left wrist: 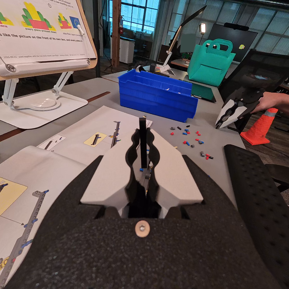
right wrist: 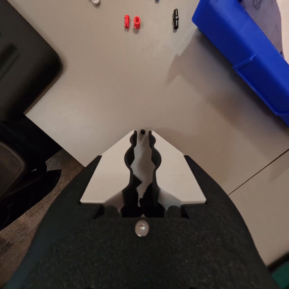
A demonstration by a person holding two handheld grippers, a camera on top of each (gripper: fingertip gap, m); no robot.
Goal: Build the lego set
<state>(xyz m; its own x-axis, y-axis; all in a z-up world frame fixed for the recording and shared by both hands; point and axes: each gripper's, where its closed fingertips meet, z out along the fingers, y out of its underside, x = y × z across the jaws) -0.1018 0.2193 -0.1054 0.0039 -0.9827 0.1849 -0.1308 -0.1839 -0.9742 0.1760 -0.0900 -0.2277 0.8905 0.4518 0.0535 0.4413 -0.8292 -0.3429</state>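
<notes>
Left hand-held gripper pinches a black beam upright while the right one reaches for a pin.

At far left the instruction booklet point(left wrist: 97, 125) lies open on the tabletop point(left wrist: 208, 112), likely for reference. The left hand-held gripper point(left wrist: 143, 133) is pinching a long, thin black beam point(left wrist: 143, 140), held on end above the booklet, probably to keep it steady for pinning. Right of it, red, blue and black loose pins point(left wrist: 190, 137) lie scattered before the blue bin point(left wrist: 156, 95). The right hand-held gripper point(right wrist: 142, 132), fingers slightly spread, straddles a small black pin point(right wrist: 142, 131) without yet clamping it.
</notes>
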